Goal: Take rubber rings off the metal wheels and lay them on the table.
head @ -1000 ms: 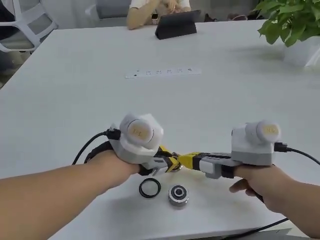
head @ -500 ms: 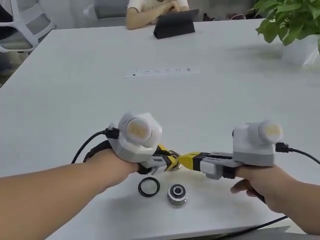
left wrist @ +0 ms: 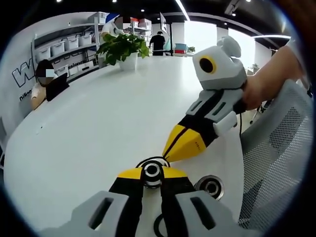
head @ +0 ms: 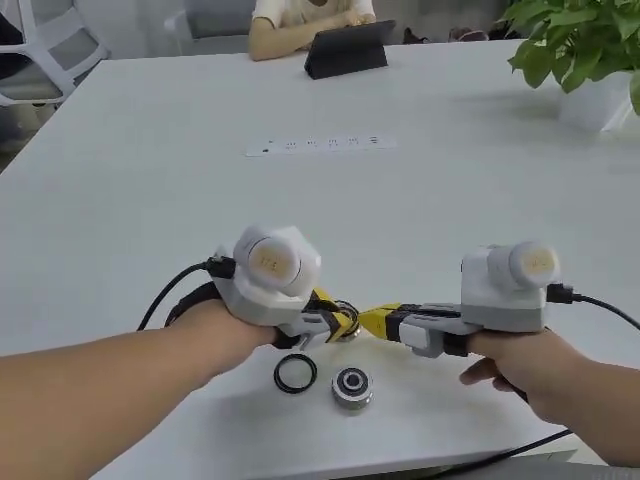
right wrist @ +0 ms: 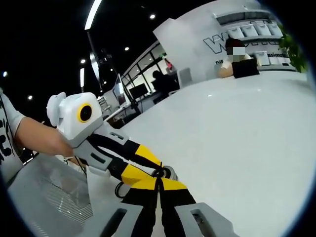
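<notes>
My left gripper (head: 335,325) (left wrist: 153,173) is shut on a small metal wheel (left wrist: 152,169) that wears a black rubber ring (left wrist: 157,159). It holds the wheel a little above the white table (head: 200,180). My right gripper (head: 366,320) (right wrist: 157,181) comes in from the right, and its yellow tips are shut on the edge of that ring (right wrist: 159,173). A loose black rubber ring (head: 295,373) lies on the table just below the grippers. A bare metal wheel (head: 352,386) (left wrist: 211,185) lies to the right of the loose ring.
A white power strip (head: 320,145) lies mid-table. A dark tablet (head: 347,50) stands at the far edge with a person seated behind it. A potted plant (head: 575,45) is at the far right. Black cables (head: 170,295) trail from both grippers. The table's front edge is close below.
</notes>
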A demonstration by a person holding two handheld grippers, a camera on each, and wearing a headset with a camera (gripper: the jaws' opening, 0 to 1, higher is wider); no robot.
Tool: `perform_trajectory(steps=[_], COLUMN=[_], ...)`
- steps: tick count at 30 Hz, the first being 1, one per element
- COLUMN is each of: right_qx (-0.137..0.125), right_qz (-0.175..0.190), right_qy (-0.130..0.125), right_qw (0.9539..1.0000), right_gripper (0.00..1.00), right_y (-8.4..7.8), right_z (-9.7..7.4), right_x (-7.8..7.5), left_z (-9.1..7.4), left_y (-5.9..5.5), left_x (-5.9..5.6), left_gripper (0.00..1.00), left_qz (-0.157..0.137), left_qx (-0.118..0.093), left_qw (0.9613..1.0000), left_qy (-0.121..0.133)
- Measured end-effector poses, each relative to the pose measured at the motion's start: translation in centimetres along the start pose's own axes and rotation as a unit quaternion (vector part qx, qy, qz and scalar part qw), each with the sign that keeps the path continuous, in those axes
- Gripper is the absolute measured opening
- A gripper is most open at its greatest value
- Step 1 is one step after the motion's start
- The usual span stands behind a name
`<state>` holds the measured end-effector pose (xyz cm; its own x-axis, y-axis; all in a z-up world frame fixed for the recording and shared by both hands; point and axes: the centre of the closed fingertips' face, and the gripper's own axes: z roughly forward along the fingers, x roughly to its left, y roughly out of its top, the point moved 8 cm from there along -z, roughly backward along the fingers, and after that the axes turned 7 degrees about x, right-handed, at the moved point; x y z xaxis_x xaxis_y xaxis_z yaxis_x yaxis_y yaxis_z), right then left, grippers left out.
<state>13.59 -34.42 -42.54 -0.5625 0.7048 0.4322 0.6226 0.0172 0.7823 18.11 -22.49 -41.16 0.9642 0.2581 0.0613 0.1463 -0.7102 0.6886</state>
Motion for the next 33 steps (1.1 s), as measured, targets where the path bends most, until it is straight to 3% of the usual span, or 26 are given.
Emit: perform_trajectory(steps=[13, 33], right_qx=[-0.001, -0.006], right_qz=[-0.005, -0.004], right_qy=[0.003, 0.012], right_qw=[1.0000, 0.9999], right_gripper=[0.00, 0.00], right_y=[0.2, 0.4], right_z=[0.0, -0.2], right_x=[0.1, 0.5], left_z=[-0.8, -3.5], left_y=[-0.2, -0.4], left_x=[-0.2, -0.2], left_gripper=[0.17, 0.37], left_qz=[0.020, 0.009], left_qx=[0.004, -0.025], left_qw=[0.9997, 0.9995], left_qy=[-0.015, -0.019])
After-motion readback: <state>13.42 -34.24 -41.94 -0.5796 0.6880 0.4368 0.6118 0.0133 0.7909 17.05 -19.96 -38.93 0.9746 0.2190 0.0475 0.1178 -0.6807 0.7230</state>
